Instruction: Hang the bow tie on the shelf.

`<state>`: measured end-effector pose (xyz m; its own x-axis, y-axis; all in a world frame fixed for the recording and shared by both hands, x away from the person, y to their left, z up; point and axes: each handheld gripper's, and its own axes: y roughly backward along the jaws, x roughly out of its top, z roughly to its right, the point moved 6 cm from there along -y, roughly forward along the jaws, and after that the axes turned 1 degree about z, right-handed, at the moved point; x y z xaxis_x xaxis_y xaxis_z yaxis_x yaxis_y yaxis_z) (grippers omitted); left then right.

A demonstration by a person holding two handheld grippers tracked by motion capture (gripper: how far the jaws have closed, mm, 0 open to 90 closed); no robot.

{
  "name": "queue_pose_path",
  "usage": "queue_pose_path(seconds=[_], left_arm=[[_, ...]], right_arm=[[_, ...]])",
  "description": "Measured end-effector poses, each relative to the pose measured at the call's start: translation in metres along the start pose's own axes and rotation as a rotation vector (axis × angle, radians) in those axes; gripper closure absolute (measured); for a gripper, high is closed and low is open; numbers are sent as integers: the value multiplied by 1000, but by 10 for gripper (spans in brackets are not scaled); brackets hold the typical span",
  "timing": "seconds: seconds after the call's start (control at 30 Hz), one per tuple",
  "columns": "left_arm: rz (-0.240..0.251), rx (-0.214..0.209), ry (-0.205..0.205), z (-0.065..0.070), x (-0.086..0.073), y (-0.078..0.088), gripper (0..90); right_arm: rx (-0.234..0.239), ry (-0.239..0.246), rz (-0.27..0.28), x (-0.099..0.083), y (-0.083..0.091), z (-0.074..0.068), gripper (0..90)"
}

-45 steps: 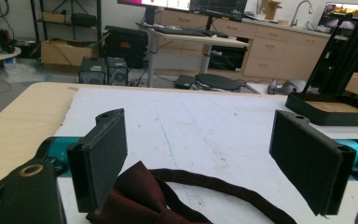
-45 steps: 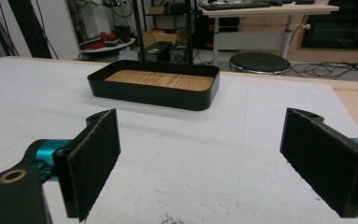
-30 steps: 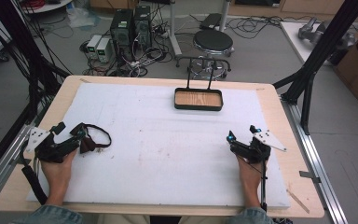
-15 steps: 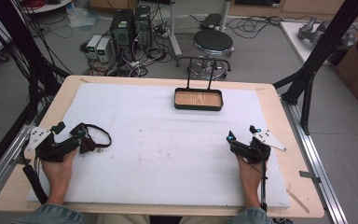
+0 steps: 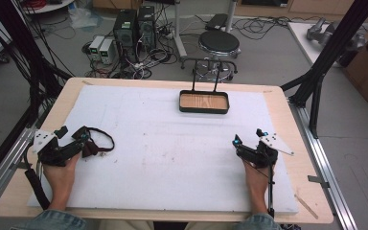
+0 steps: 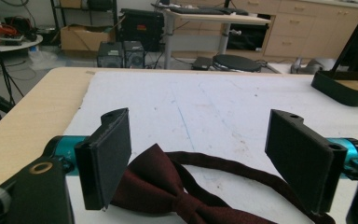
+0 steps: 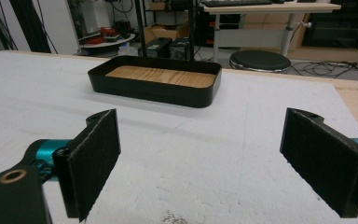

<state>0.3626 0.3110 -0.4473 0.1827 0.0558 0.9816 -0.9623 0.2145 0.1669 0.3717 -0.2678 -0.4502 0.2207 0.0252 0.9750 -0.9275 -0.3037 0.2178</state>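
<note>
From above we see the left tool (image 5: 71, 135) spread wide at a maroon bow tie (image 5: 88, 145) on the desk's (image 5: 172, 158) white mat, and the right tool (image 5: 248, 136) spread, well short of the tray (image 5: 204, 109).

Left gripper view: the tie lies between the parted jaws.

Right gripper view: parted jaws face the tray.

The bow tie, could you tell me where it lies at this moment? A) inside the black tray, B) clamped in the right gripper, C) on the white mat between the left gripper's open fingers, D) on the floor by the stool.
C: the dark red bow tie lies on the white mat between the left gripper's spread fingers, untouched by either one.
</note>
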Motion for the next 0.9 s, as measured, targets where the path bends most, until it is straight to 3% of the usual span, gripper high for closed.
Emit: queue_pose_path(seconds=[0.13,0.3,0.47,0.53,0.6,0.73,0.77,0.9], left_arm=[[-25,24,-14,-1,-2,0,253],[-72,64,4,-5,-6,-3,261],[-110,69,9,-4,-9,-5,296],[-125,75,24,-5,-10,-6,318],[-180,79,59,-6,-14,-11,328],[-228,95,66,-6,-17,-14,381],[-250,109,87,-6,-18,-17,392],[-289,121,107,-6,-21,-19,419]], right_arm=[[-2,0,-1,0,0,0,112],[2,-1,-2,0,0,0,112],[1,8,0,0,0,0,112],[0,6,-1,0,-1,0,113],[-1,3,-3,0,0,0,113],[1,7,-2,0,-1,0,112],[0,4,-6,0,0,-1,113],[0,9,-3,0,-1,-1,113]])
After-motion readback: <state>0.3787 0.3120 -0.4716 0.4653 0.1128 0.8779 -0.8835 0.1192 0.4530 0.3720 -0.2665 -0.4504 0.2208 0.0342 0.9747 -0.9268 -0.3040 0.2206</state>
